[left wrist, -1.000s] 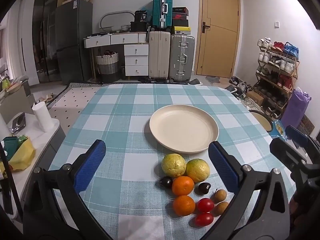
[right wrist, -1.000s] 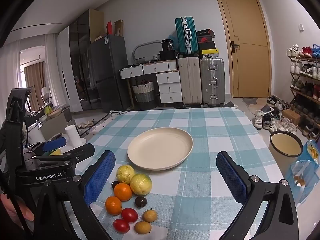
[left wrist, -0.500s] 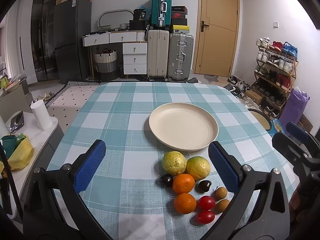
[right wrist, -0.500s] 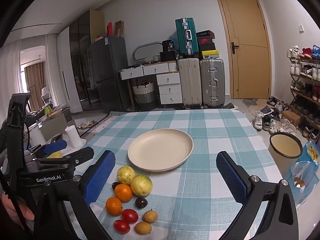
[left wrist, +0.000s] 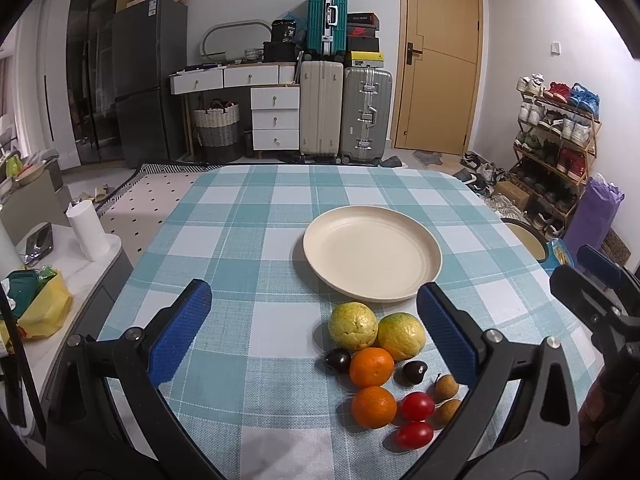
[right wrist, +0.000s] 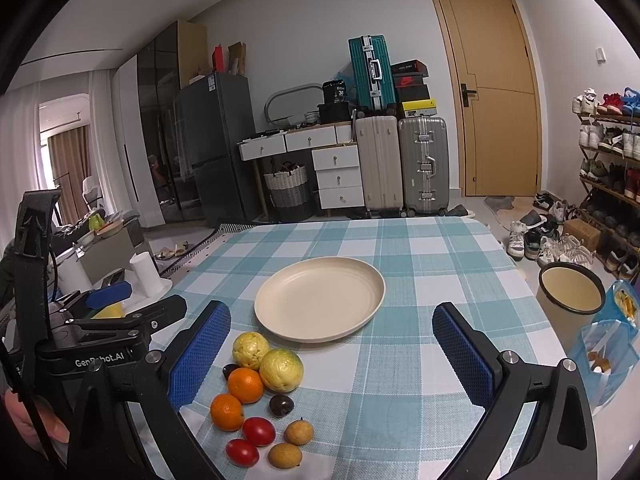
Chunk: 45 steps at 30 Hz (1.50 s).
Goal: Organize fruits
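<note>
The fruit sits in a tight cluster on the checked tablecloth [left wrist: 240, 240] at the near edge, just short of the cream plate [left wrist: 372, 256]: two yellow-green citrus [left wrist: 353, 326] touching side by side nearest the plate, then two oranges [left wrist: 371, 366], two dark plums [left wrist: 338, 360] flanking the upper orange, two red tomatoes [left wrist: 417, 406] and two small brown longans [left wrist: 446, 387] at the near right. I see nothing on the plate, so I judge the sorting has not begun; every piece is left to move, presumably onto that plate. My left gripper [left wrist: 316, 332] hangs above the table with its blue pads spread wide and nothing between them, the cluster lying toward its right pad. My right gripper [right wrist: 332, 354] is likewise spread and empty, with the fruit by its left pad. To the right, off the table, stands a bin [right wrist: 570, 294].
</note>
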{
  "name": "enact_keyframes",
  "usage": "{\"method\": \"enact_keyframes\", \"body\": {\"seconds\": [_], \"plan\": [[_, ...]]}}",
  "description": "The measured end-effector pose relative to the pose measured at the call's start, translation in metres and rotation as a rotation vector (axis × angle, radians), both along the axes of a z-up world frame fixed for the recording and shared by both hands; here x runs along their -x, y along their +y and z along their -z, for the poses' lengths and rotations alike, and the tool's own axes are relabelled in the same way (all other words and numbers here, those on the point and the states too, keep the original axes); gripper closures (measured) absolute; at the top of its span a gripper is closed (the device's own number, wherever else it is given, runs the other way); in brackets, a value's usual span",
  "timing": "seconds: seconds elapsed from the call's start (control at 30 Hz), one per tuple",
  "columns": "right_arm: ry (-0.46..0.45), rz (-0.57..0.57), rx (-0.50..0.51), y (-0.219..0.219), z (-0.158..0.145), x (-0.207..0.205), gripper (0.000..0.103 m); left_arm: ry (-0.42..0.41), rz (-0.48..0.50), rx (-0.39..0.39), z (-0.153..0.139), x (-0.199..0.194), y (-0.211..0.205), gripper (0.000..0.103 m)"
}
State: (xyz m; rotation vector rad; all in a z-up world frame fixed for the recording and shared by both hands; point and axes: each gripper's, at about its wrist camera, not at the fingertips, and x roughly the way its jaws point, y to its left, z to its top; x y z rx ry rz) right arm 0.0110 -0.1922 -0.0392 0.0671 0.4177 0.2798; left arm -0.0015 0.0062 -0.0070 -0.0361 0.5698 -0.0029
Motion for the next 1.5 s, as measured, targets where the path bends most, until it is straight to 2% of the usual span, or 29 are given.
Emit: {"method": "enact_keyframes", "body": {"seconds": [1.2,1.5], "plan": [[-0.001,0.001,-0.004,-0.002,0.006,0.001,0.0,0.01,-0.016,0.012,0.007,0.002,0.004,0.0],[-0.002,0.0,-0.004,-0.002,0.006,0.002,0.0,0.037,-0.017,0.013,0.013,-0.005,0.007,0.0]]}}
